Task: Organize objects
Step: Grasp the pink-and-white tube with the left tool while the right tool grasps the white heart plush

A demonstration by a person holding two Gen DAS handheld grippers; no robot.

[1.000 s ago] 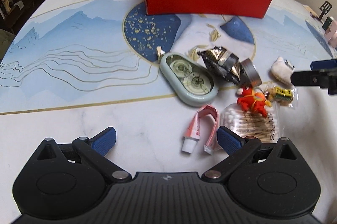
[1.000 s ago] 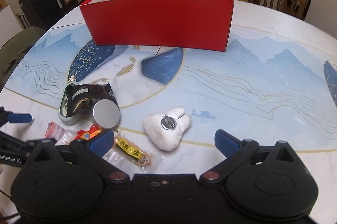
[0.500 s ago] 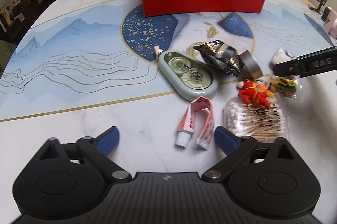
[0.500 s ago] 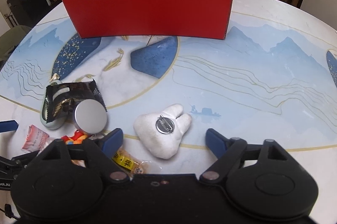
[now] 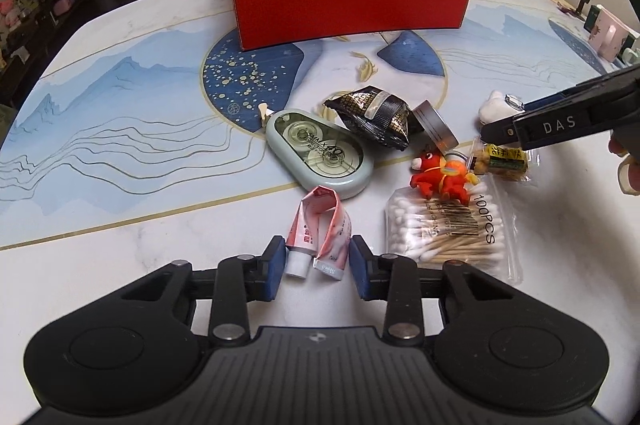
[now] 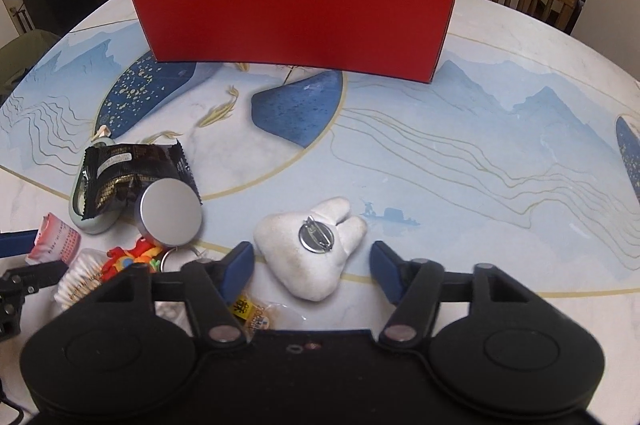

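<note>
Closing our left gripper round the folded pink tube, we list its pads at the tube's two ends, just touching. Our right gripper is closing too, its pads flanking the white tooth-shaped plush but still clear of it. Also on the table: correction-tape dispenser, black foil packet, round tin, red toy figure, cotton-swab bag, small snack packet. The red box stands open at the far side.
</note>
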